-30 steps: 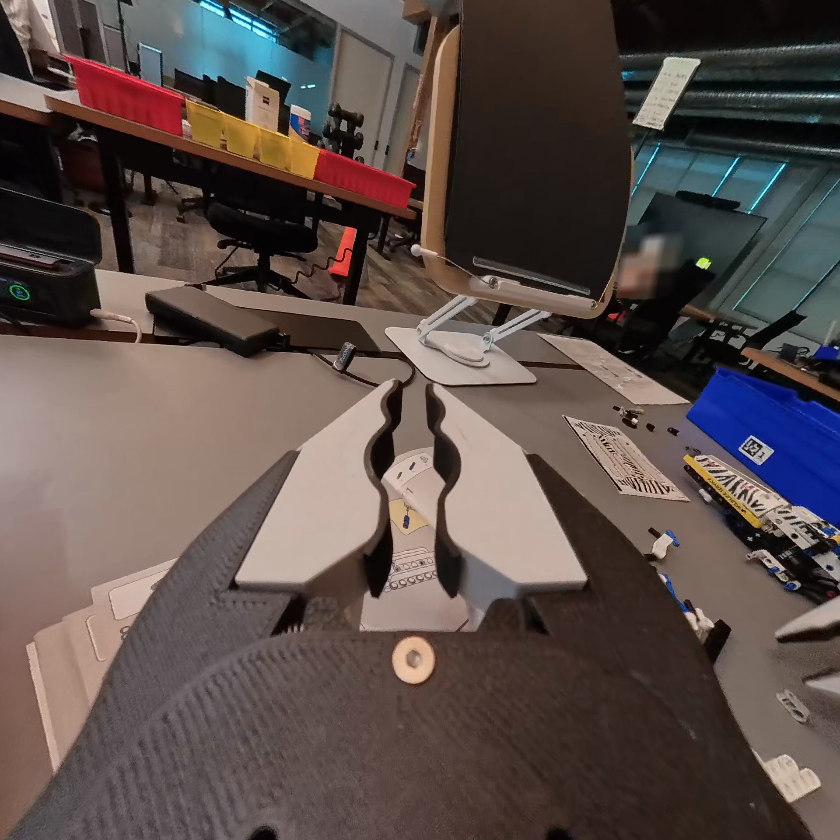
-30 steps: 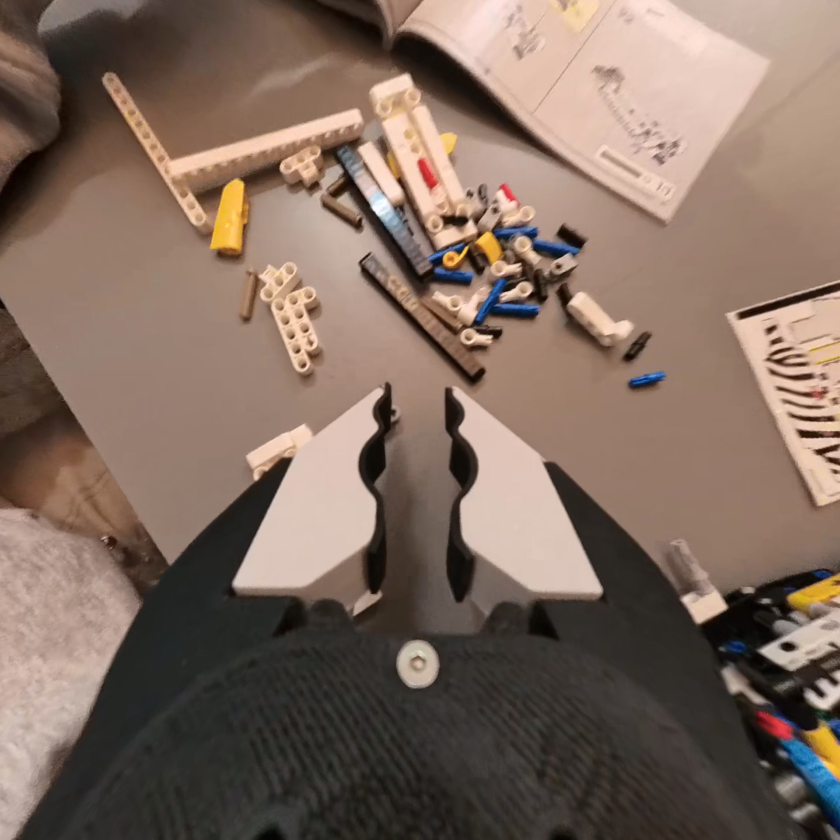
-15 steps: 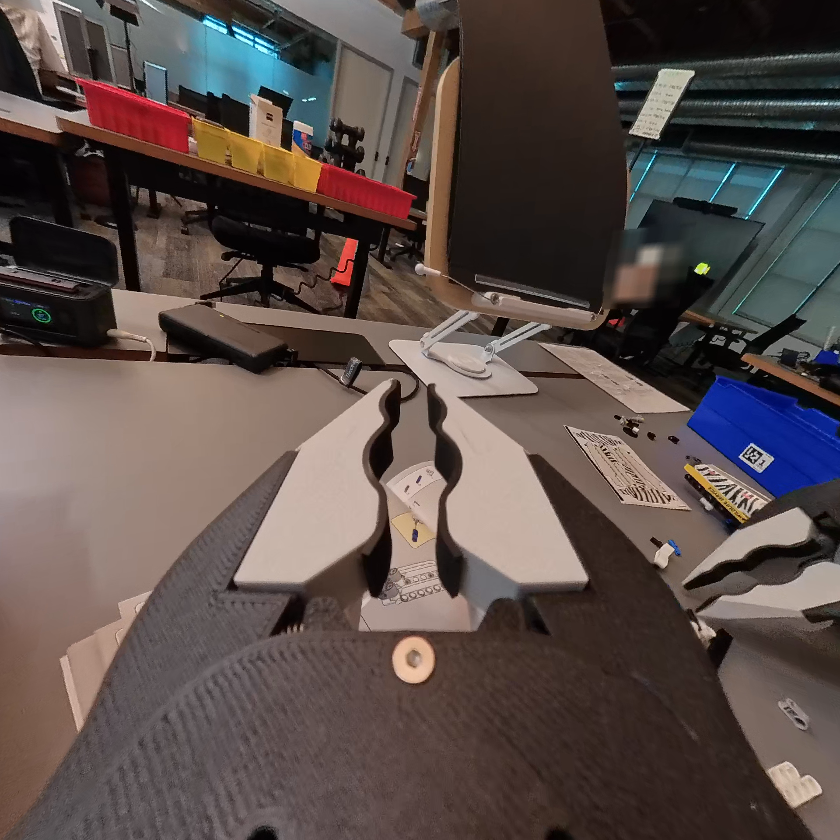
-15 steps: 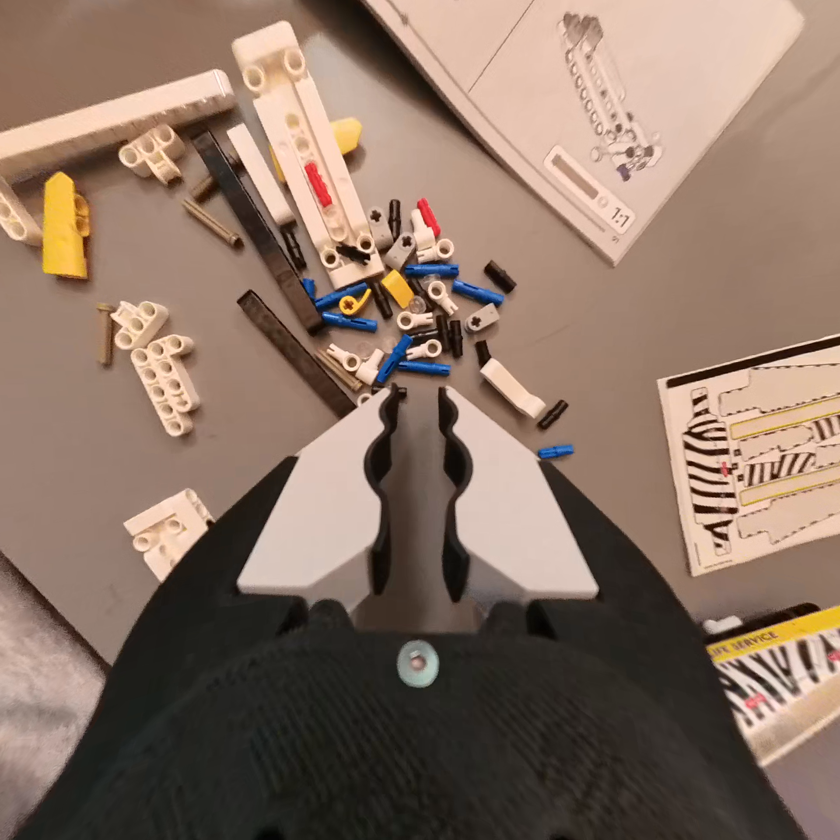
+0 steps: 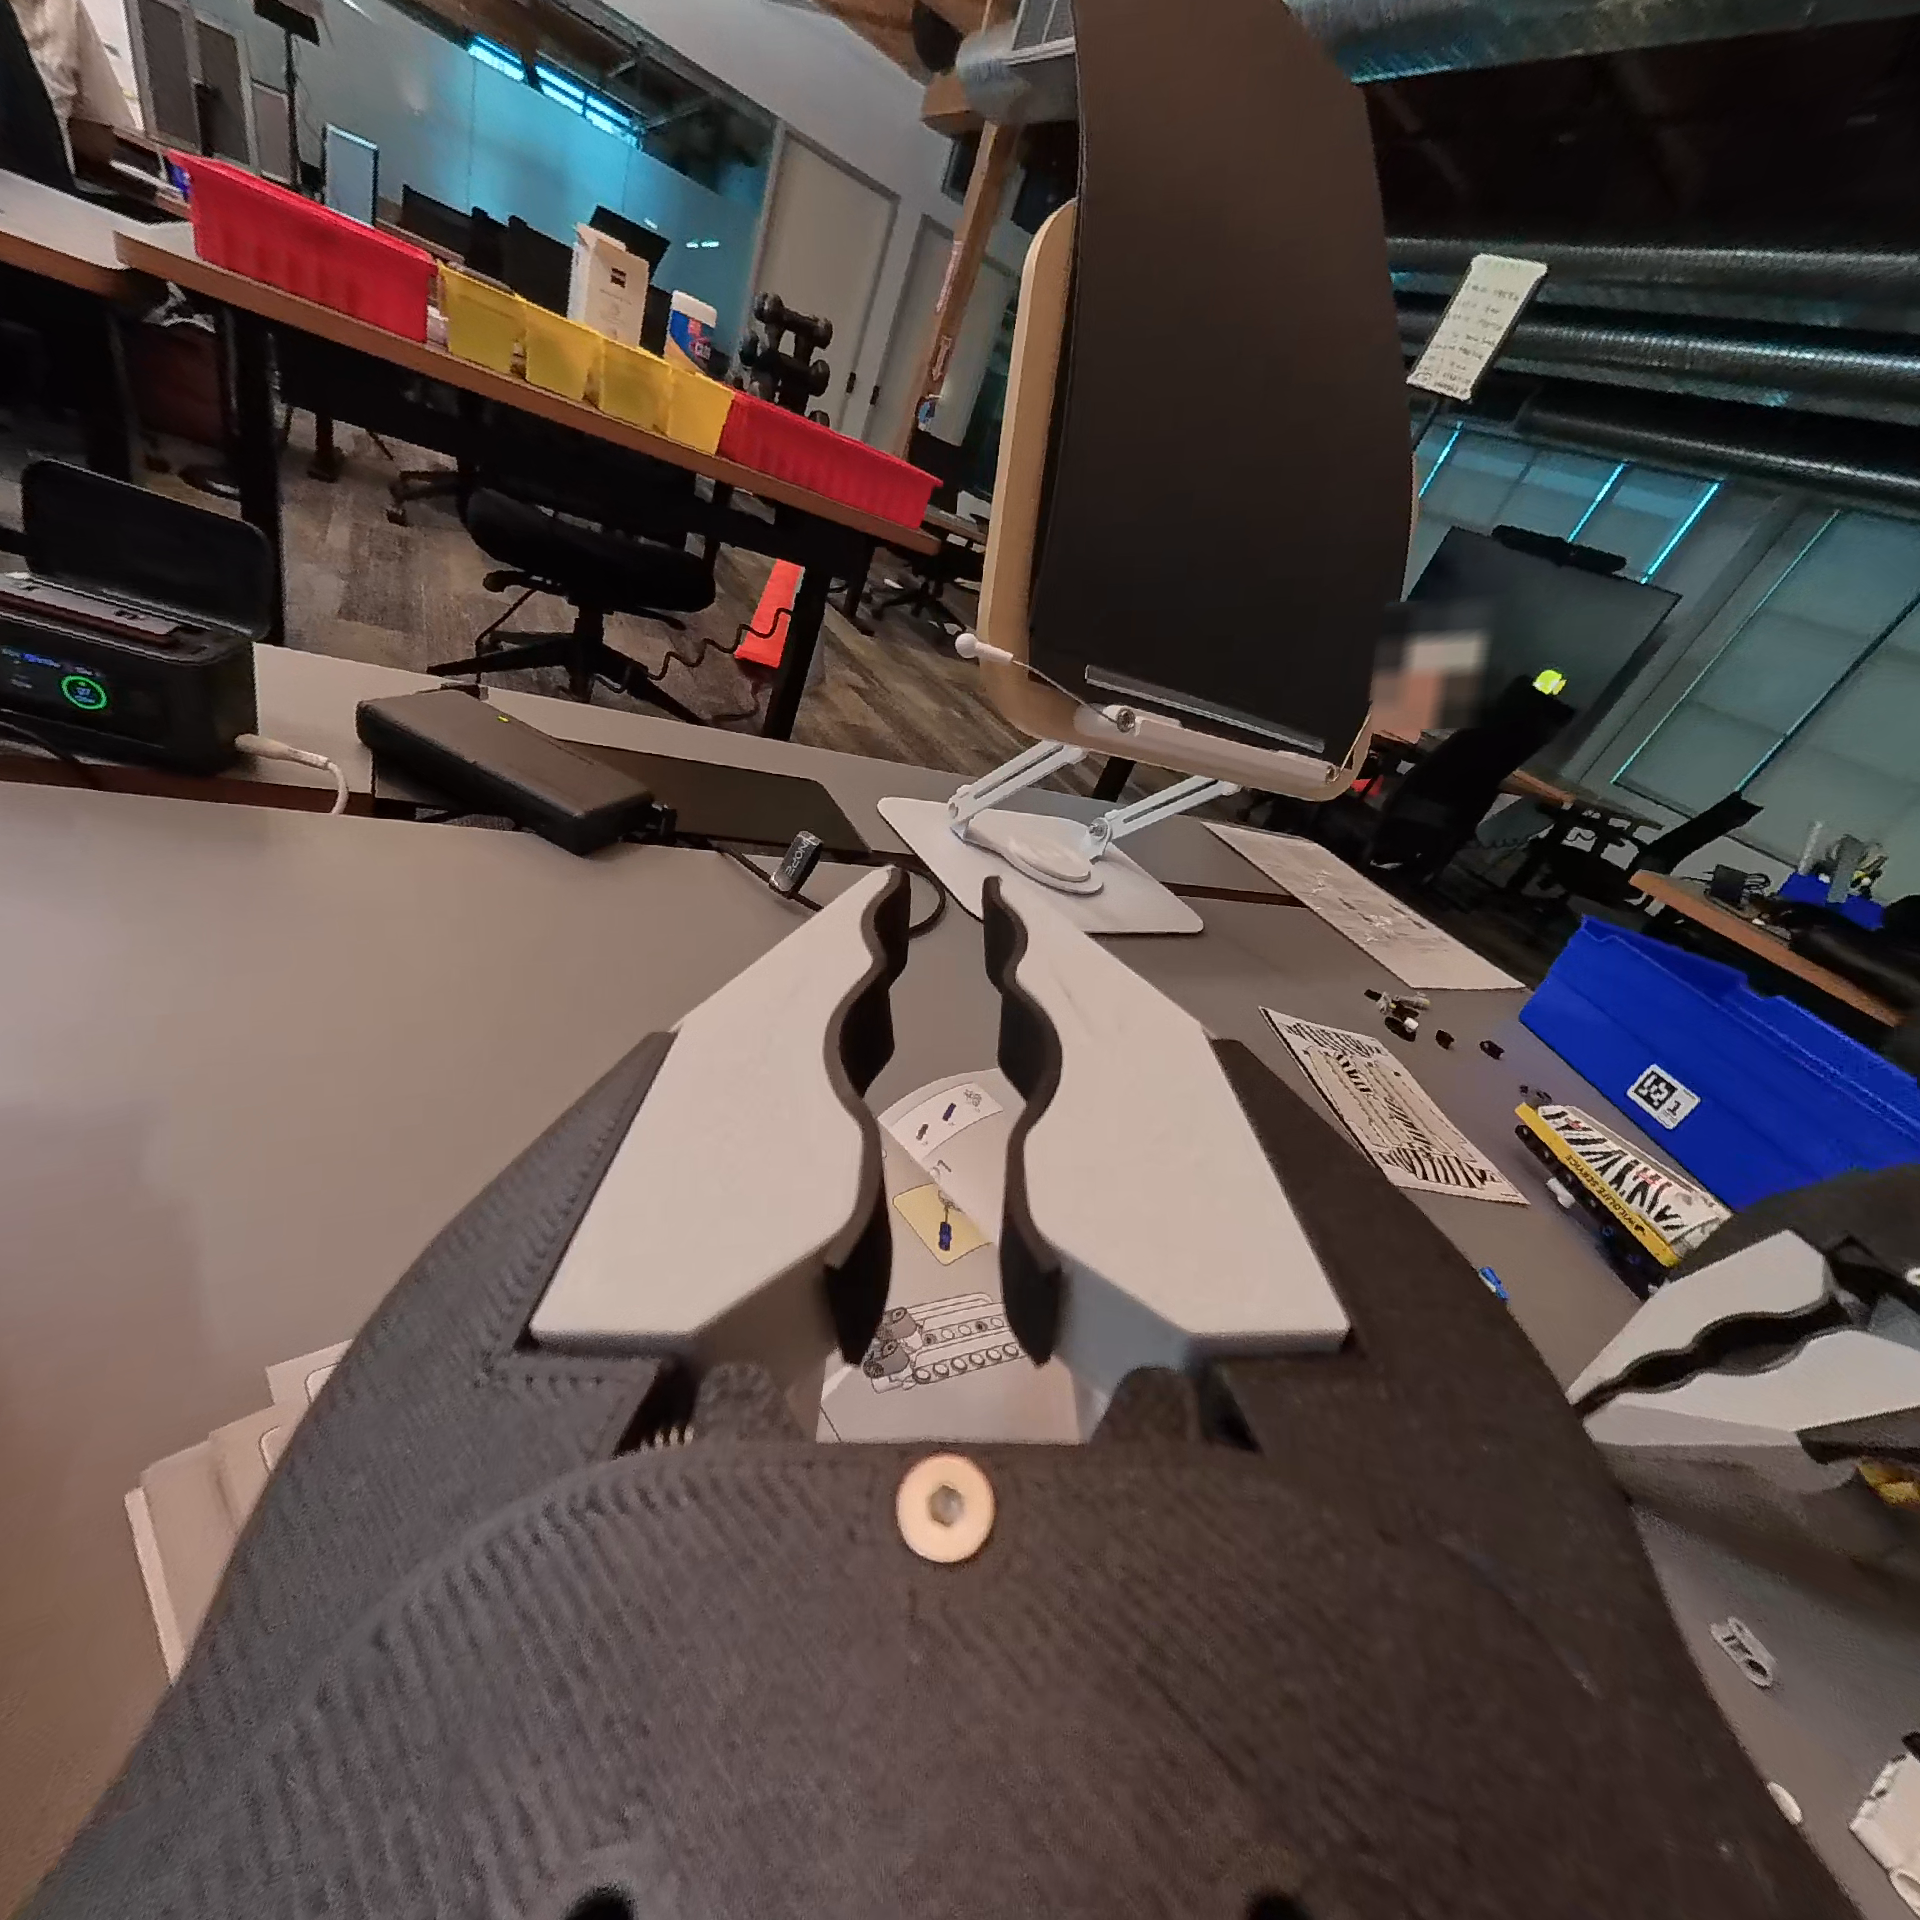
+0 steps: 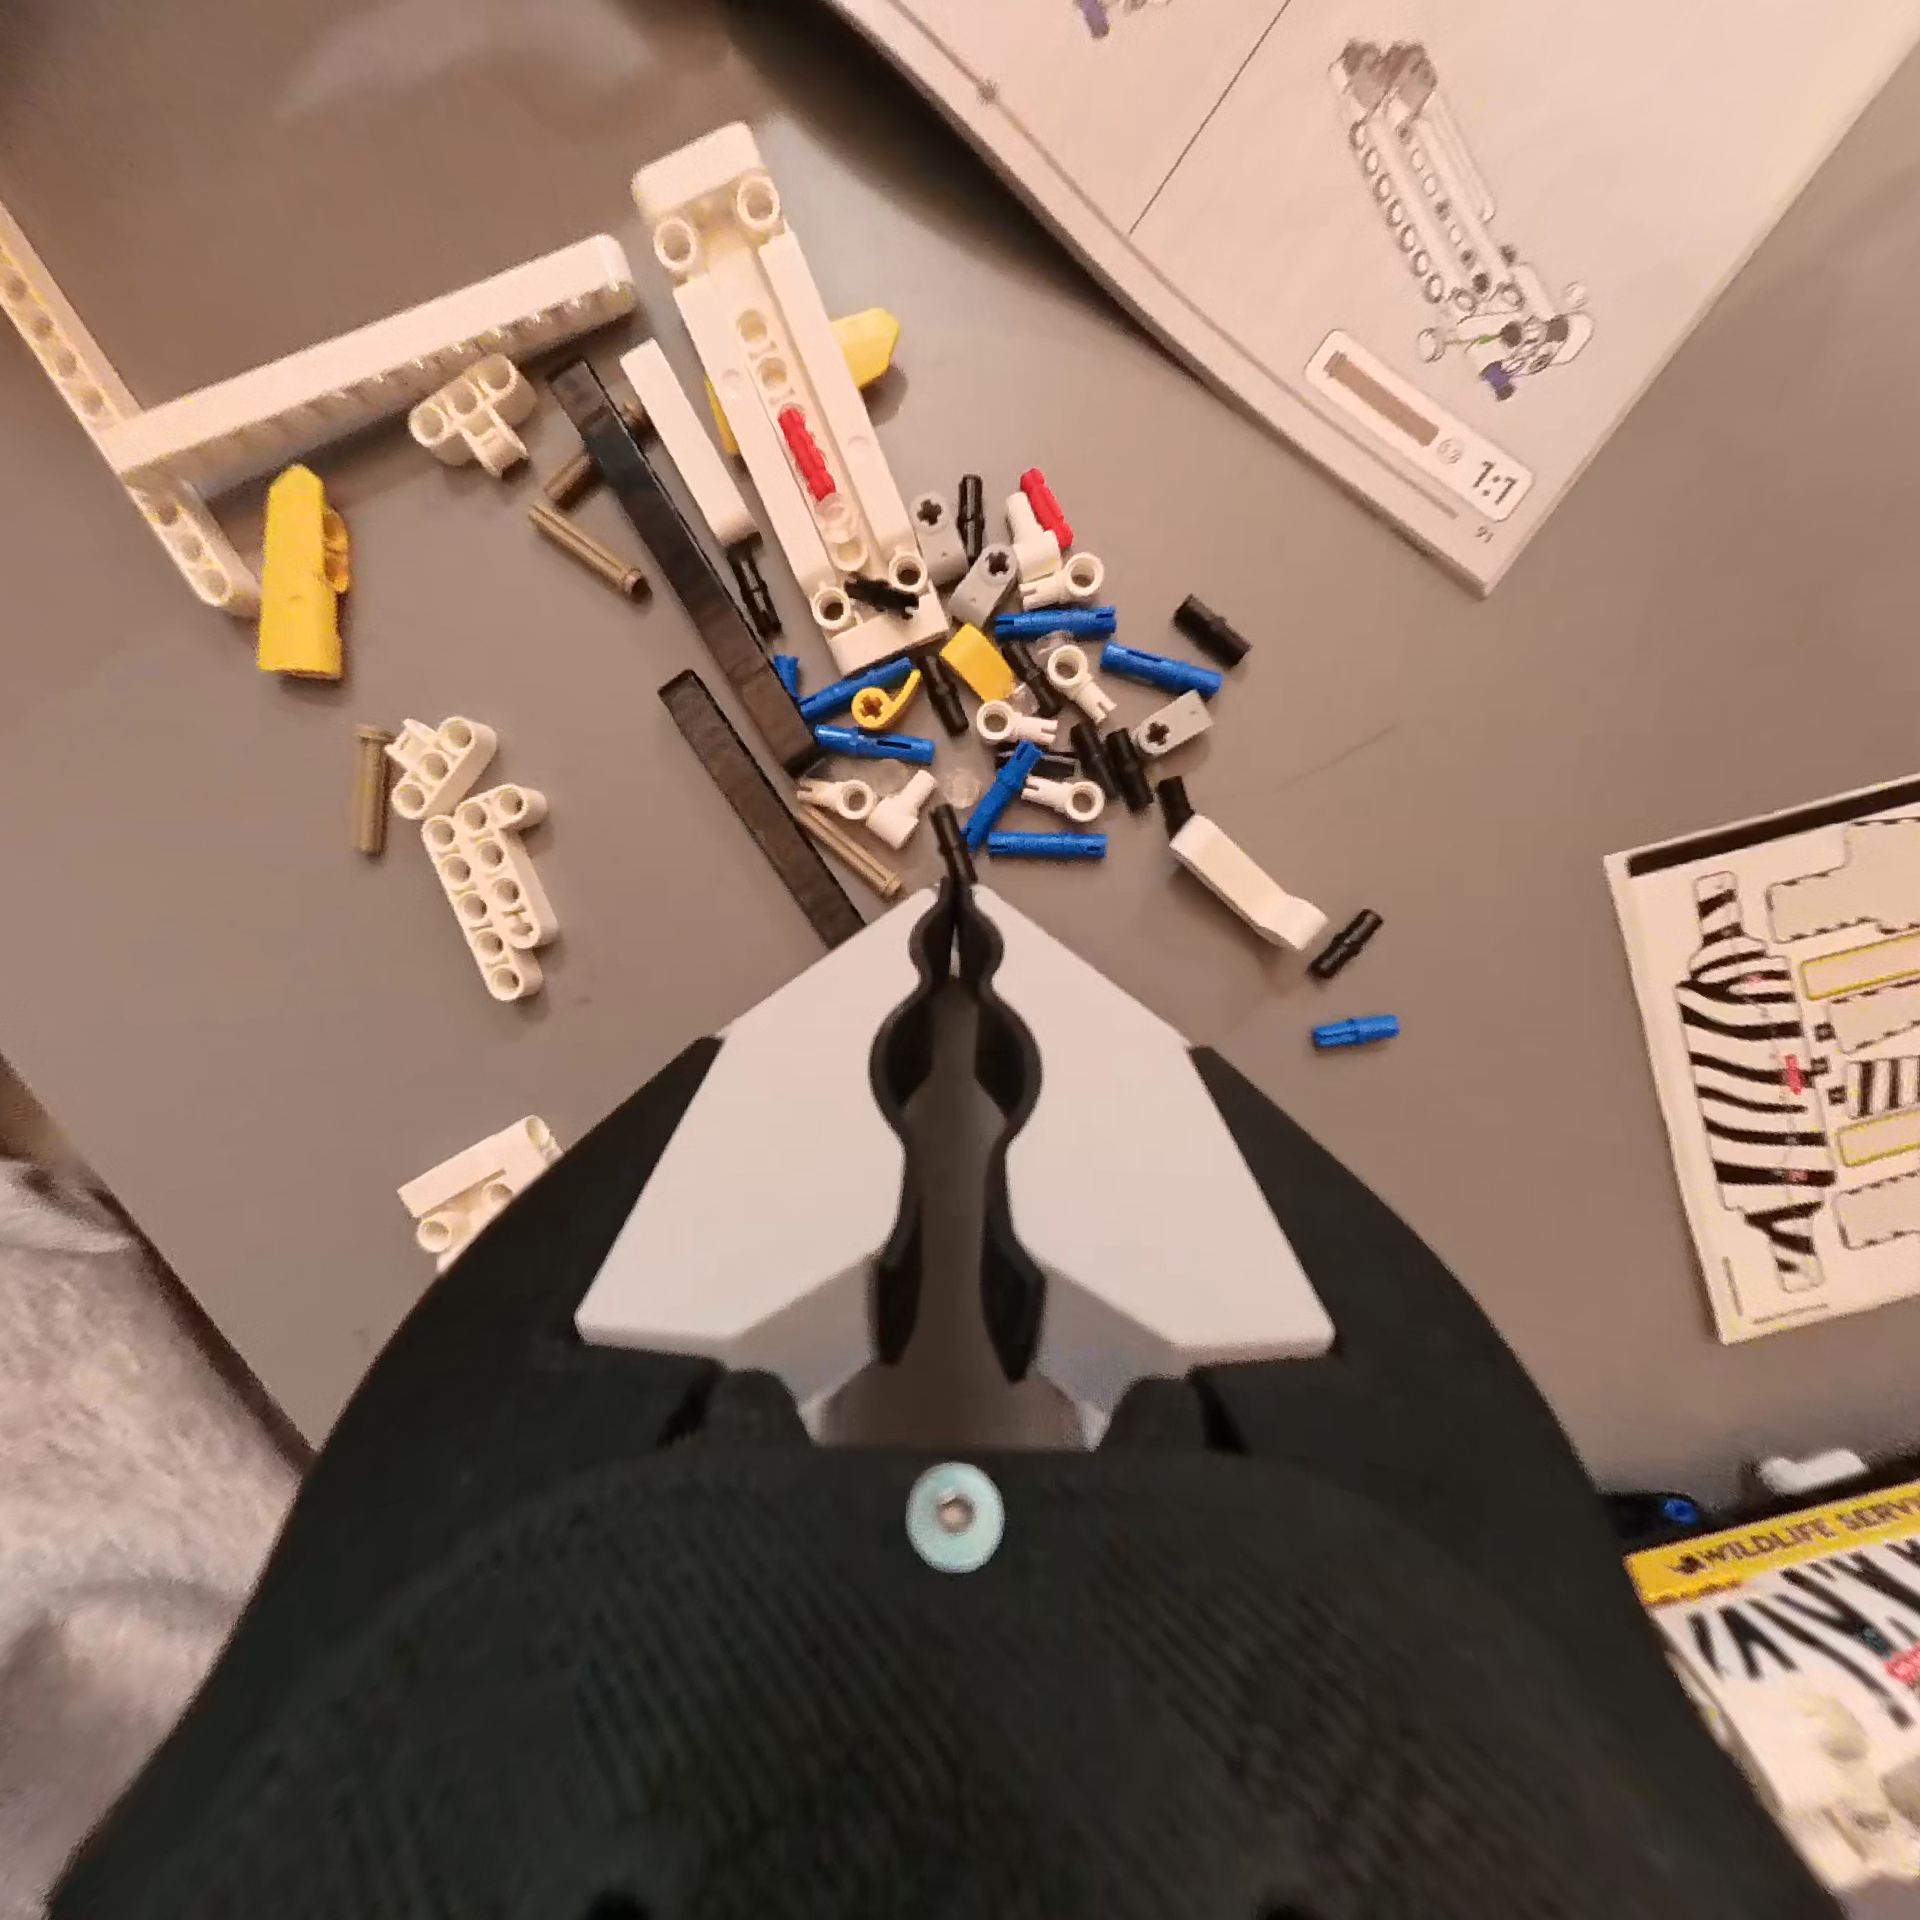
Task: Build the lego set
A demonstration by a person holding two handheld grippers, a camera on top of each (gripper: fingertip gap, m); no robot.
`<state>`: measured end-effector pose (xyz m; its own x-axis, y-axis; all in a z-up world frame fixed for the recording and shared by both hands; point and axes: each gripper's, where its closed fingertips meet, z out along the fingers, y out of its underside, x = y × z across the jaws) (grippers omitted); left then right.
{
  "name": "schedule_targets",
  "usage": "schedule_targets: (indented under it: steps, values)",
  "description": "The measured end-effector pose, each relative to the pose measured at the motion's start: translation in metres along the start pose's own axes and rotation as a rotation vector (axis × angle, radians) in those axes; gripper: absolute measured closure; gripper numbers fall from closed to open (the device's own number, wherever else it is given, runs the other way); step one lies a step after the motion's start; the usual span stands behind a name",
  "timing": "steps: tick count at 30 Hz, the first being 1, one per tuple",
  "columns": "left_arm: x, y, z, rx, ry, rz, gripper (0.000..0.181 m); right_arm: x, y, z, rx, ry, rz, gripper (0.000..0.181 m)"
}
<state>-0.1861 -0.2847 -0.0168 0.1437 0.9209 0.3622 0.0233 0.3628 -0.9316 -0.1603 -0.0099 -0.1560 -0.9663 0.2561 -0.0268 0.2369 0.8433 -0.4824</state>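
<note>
Early in build: most parts loose on desk. Right gripper pinches black pin at pile edge. Left gripper unclenched, empty, above the manual.

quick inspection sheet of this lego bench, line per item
surface: grey table, matte, mostly bare on its left side.
job's things: loose lego pieces piled ahead of the right claw; instruction booklet open; sticker sheet to the right.
clutter: blue bin, tablet stand, black power brick.
grippers: right claw shut on a black pin; left claw open, empty, over the booklet.
cables: white cable at a black device; a black one by the stand.
surroundings: office desks with red and yellow bins, chairs.
</note>
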Motion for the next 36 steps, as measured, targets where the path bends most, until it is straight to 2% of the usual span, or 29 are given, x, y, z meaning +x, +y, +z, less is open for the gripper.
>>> schedule_targets:
  steps: [4,7,9,10,13,15,18,21,22,24,28,31,34,36]
  values:
    - [0.004,0.001,0.002,-0.009,0.016,0.014,0.168,-0.001,-0.013,-0.019,0.116,0.001,0.009,0.181]
    - [0.023,0.001,0.004,-0.005,0.101,0.048,0.166,-0.01,-0.028,-0.039,0.263,-0.001,-0.035,0.181]
    - [0.057,0.01,0.006,-0.037,0.284,0.049,0.158,-0.015,-0.037,-0.052,0.36,0.021,-0.077,0.181]
    - [0.078,0.022,0.006,-0.101,0.409,0.027,0.155,-0.019,-0.042,-0.059,0.419,0.031,-0.097,0.181]
    - [0.143,0.076,-0.01,-0.443,0.784,-0.091,0.141,-0.03,-0.054,-0.074,0.582,0.066,-0.131,0.181]
    - [0.176,0.106,-0.024,-0.624,0.948,-0.11,0.138,-0.036,-0.062,-0.083,0.675,0.093,-0.146,0.181]
    - [0.221,0.114,-0.033,-0.645,1.107,-0.116,0.142,-0.041,-0.069,-0.088,0.742,0.144,-0.169,0.181]
    - [0.244,0.117,-0.029,-0.646,1.152,-0.138,0.151,-0.039,-0.07,-0.09,0.739,0.226,-0.219,0.181]
    - [0.246,0.121,-0.026,-0.657,1.137,-0.131,0.16,-0.039,-0.07,-0.091,0.736,0.251,-0.232,0.181]
    - [0.249,0.119,-0.025,-0.648,1.142,-0.138,0.167,-0.035,-0.069,-0.094,0.731,0.296,-0.246,0.181]
    - [0.246,0.113,-0.024,-0.622,1.14,-0.146,0.173,-0.037,-0.071,-0.095,0.747,0.29,-0.25,0.181]
    - [0.242,0.111,-0.022,-0.615,1.126,-0.164,0.169,-0.038,-0.072,-0.092,0.741,0.297,-0.269,0.181]
    - [0.238,0.113,-0.02,-0.616,1.106,-0.142,0.178,-0.039,-0.073,-0.087,0.736,0.295,-0.281,0.181]
    - [0.237,0.113,-0.021,-0.62,1.109,-0.146,0.178,-0.04,-0.074,-0.087,0.746,0.294,-0.284,0.181]
